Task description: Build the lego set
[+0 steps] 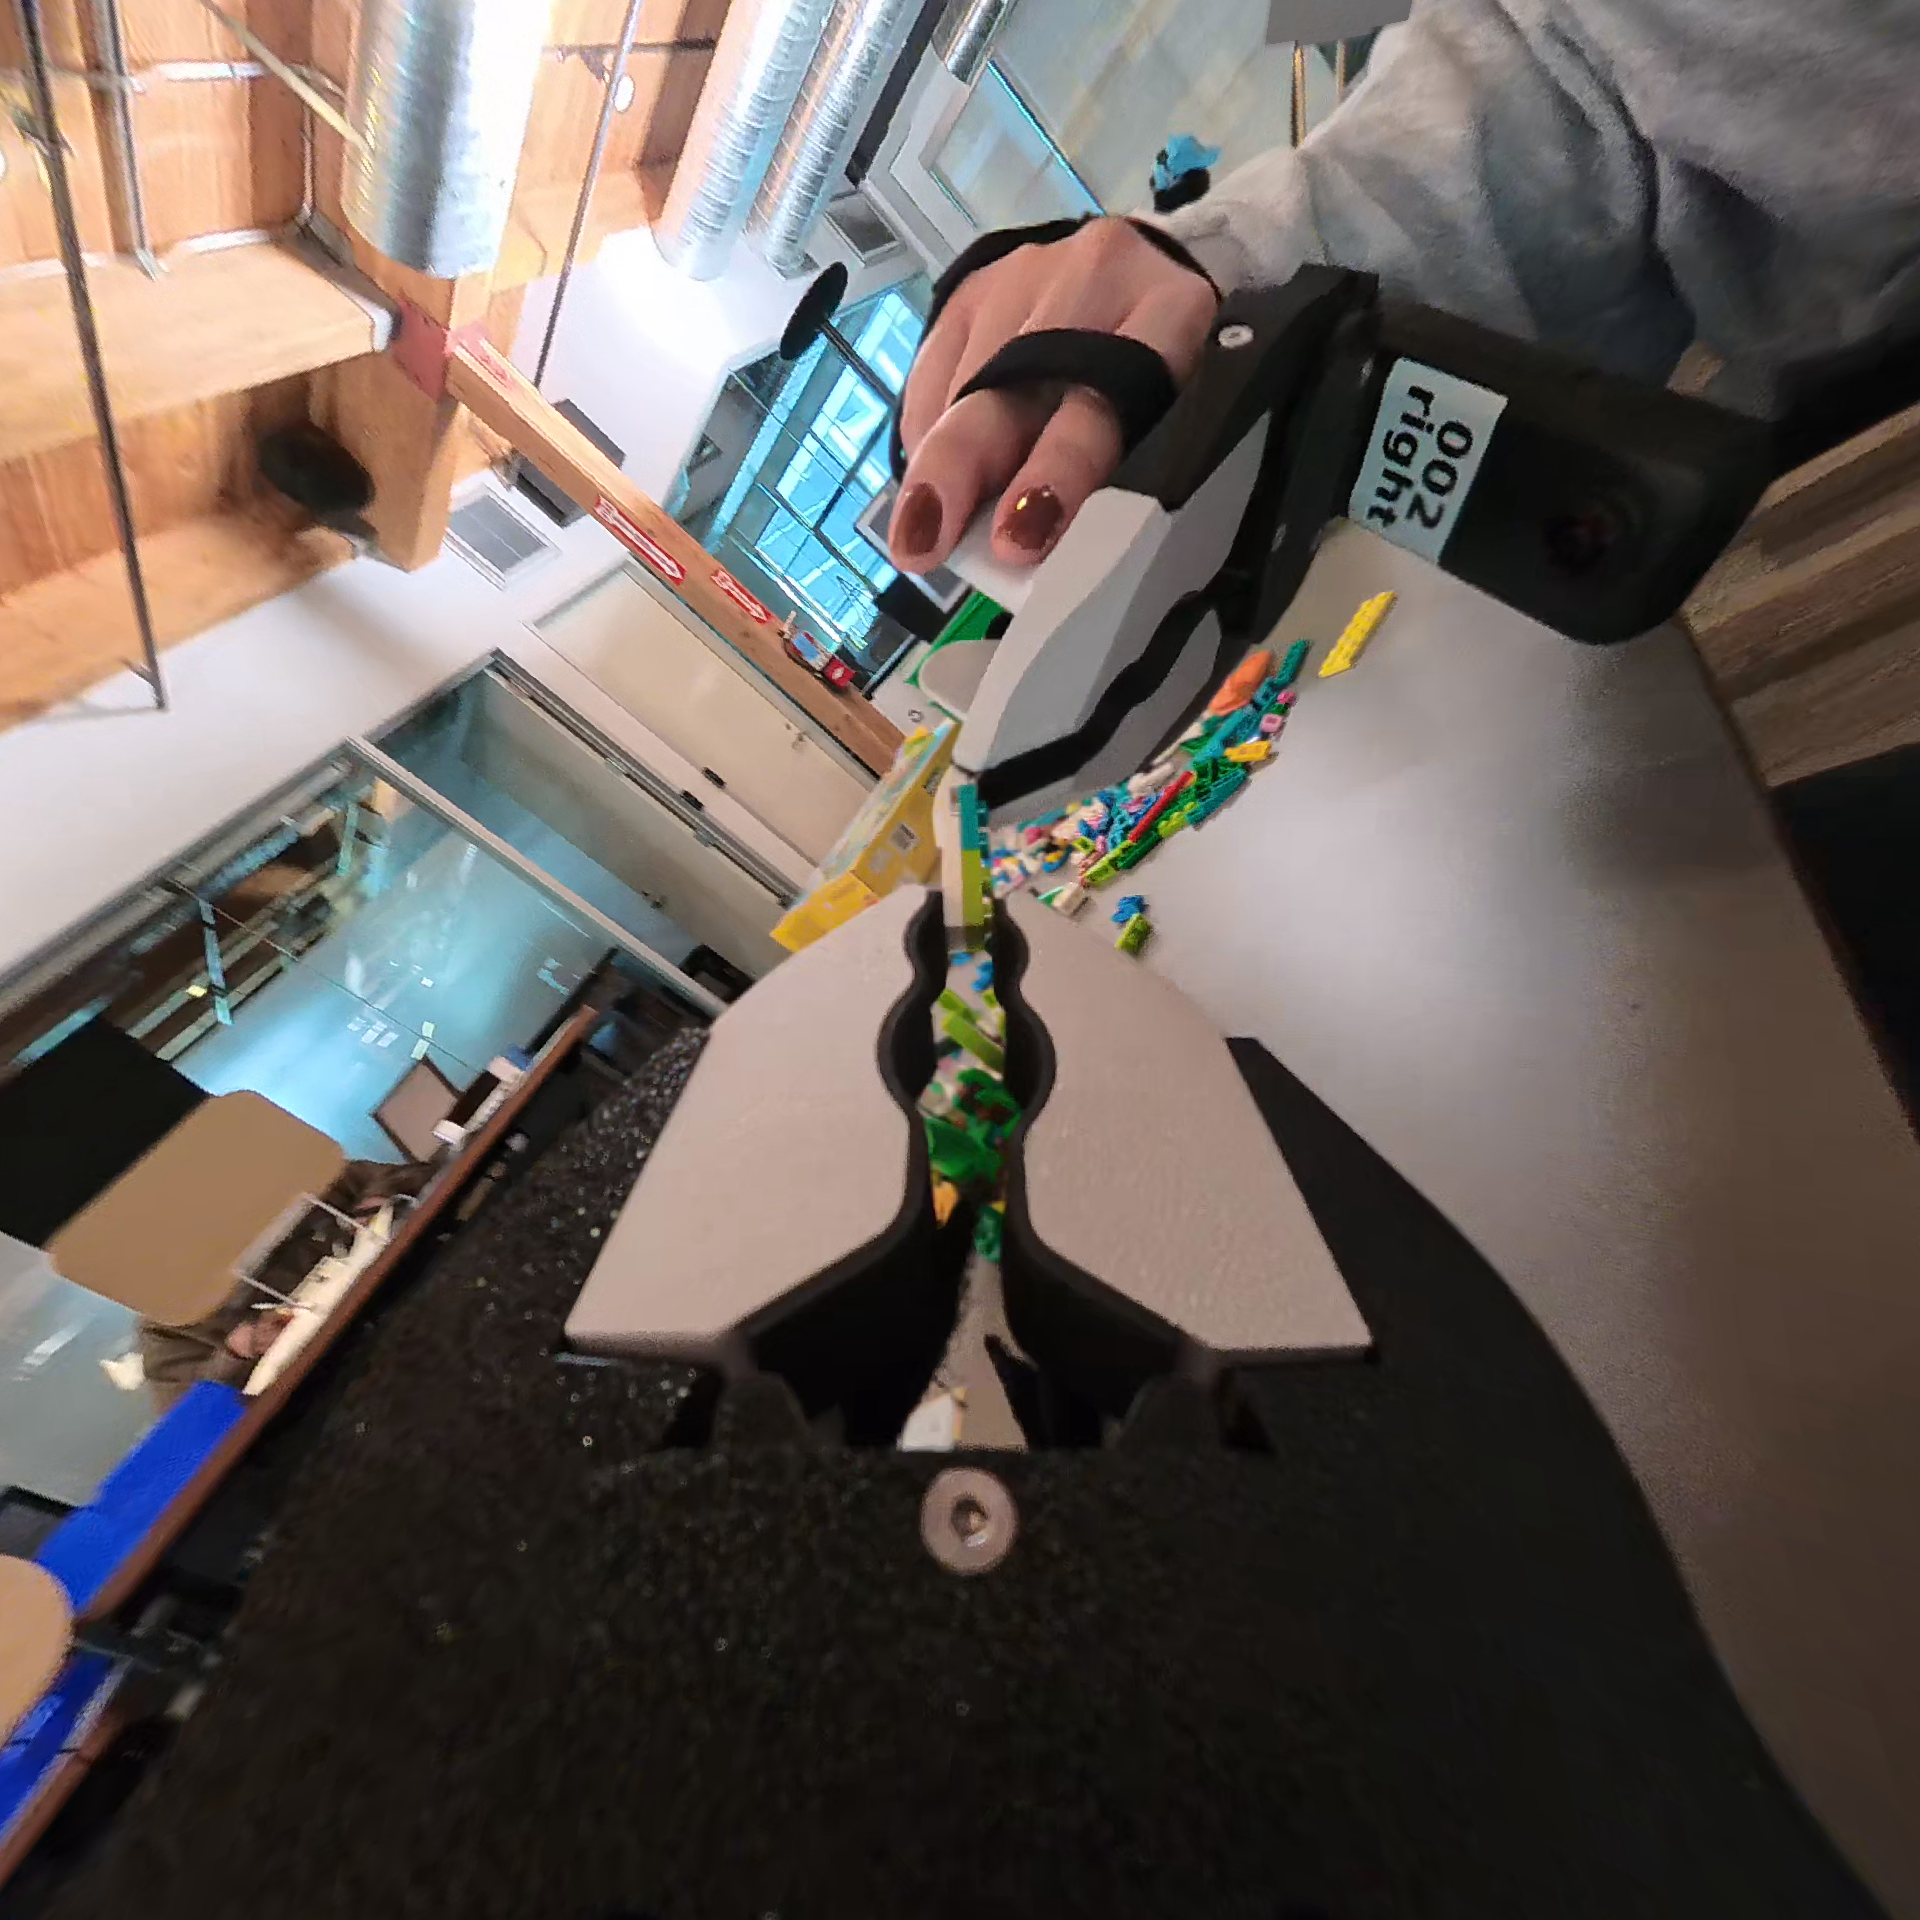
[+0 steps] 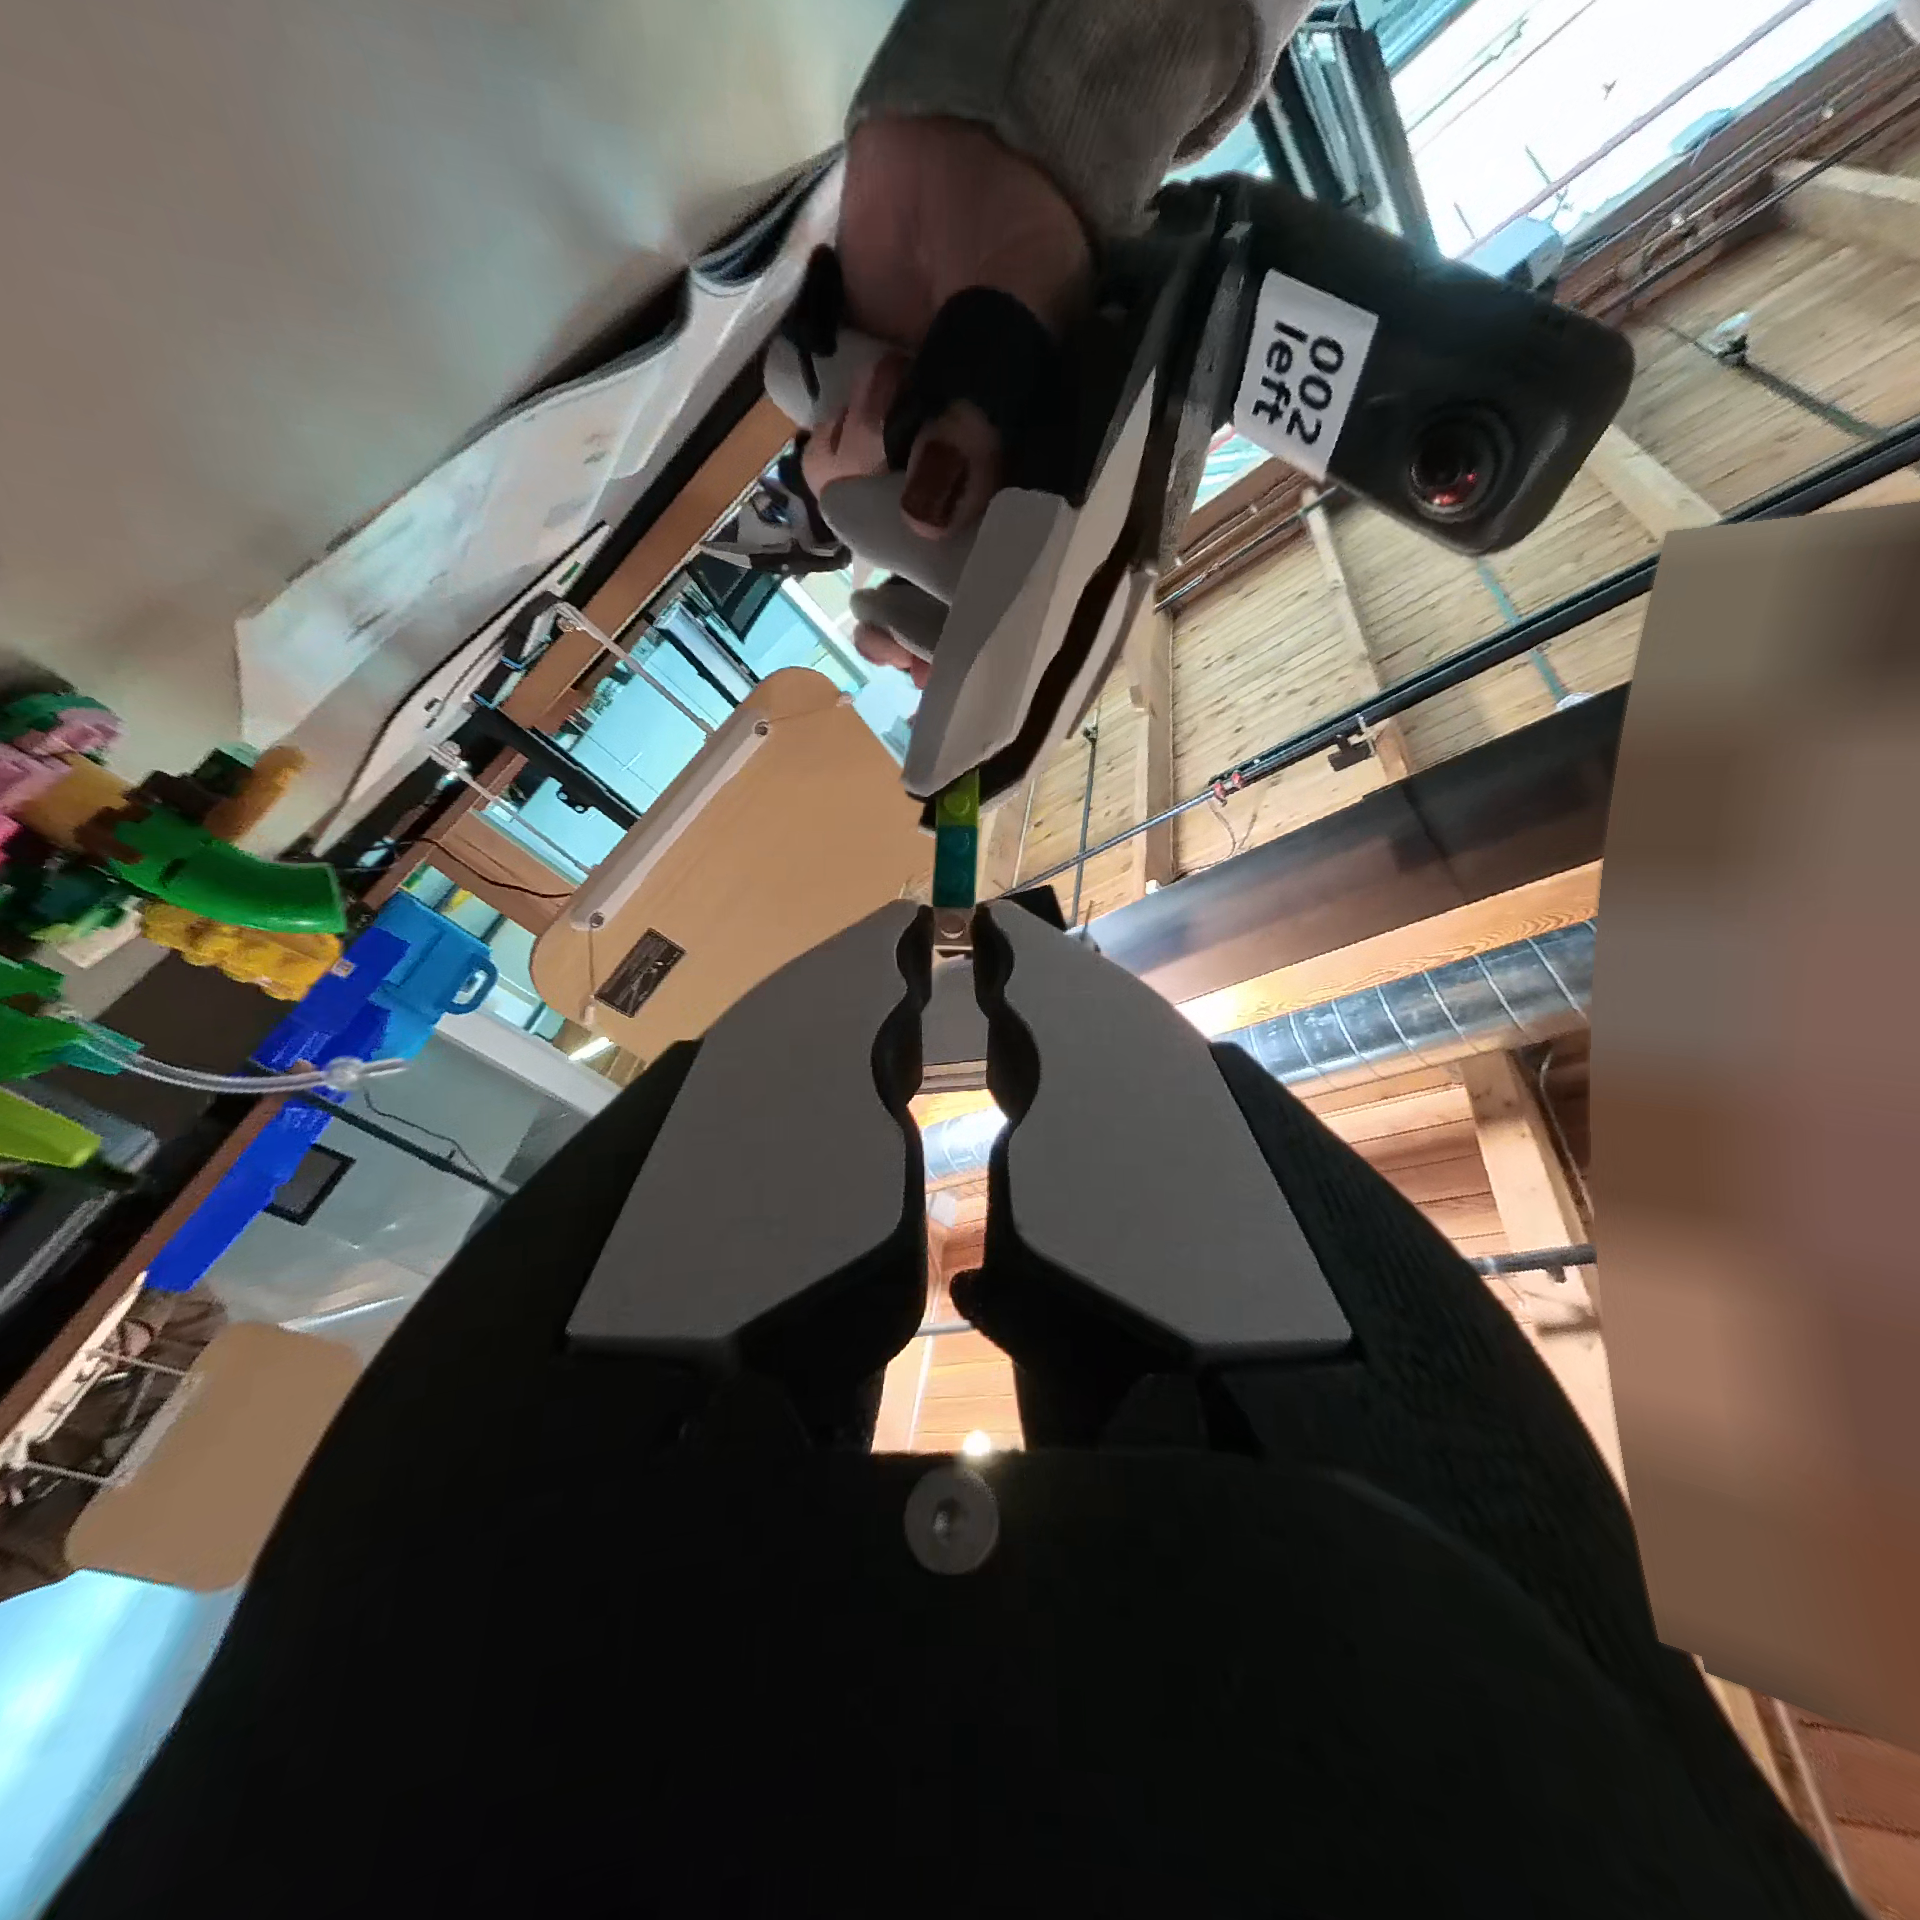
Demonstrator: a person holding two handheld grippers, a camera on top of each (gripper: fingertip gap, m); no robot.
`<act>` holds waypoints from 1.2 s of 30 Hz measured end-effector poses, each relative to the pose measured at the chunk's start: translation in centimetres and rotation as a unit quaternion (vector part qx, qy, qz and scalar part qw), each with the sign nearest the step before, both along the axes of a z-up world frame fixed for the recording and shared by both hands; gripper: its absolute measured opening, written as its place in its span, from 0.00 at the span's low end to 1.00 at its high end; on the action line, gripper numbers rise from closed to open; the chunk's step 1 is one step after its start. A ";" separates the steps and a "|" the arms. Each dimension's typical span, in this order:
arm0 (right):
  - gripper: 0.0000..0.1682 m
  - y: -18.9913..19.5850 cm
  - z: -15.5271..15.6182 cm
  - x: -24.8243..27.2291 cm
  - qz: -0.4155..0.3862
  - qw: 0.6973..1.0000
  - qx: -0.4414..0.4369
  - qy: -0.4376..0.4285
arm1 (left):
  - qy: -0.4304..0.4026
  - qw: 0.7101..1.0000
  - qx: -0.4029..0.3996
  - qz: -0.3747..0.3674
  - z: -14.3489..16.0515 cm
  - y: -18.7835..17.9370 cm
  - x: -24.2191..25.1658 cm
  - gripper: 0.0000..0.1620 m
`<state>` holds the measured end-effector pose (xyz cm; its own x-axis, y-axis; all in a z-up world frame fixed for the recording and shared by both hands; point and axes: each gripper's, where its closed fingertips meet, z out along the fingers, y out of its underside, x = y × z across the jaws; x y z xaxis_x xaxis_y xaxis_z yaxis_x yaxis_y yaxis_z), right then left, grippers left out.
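A thin strip of joined Lego plates, lime, teal and white (image 1: 972,878), hangs in the air between both grippers. My left gripper (image 1: 961,920) is shut on its lime and white end. The right gripper (image 1: 971,779) comes in from the upper right and pinches the teal end. In the right wrist view my right gripper (image 2: 951,920) is shut on the pale end of the strip (image 2: 954,862). The left gripper (image 2: 943,792) holds the lime end from above. Both tools are tilted, and a hand grips each.
A pile of loose coloured bricks (image 1: 1174,790) and a yellow plate (image 1: 1356,634) lie on the white table (image 1: 1455,935). A yellow Lego box (image 1: 883,852) stands behind the pile. A partly built green model (image 2: 208,873) and an open booklet (image 2: 468,540) are at the left.
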<state>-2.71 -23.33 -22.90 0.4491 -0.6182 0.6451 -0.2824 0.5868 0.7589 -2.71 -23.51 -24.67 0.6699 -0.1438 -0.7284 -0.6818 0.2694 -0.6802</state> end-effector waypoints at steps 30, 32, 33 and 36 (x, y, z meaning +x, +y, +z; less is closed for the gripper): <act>0.03 -1.0 2.1 1.7 0.025 0.996 0.077 0.048 | 0.103 0.993 0.044 0.023 2.9 -1.1 1.4 0.05; 0.03 -1.0 2.0 1.8 0.025 0.995 0.079 0.045 | 0.104 0.993 0.043 0.023 2.8 -1.1 1.3 0.05; 0.03 -1.0 1.9 1.8 0.026 0.995 0.081 0.045 | 0.104 0.993 0.043 0.024 2.8 -1.1 1.3 0.05; 0.03 -0.9 1.8 1.7 0.026 0.995 0.086 0.043 | 0.105 0.993 0.043 0.028 2.8 -1.0 1.1 0.05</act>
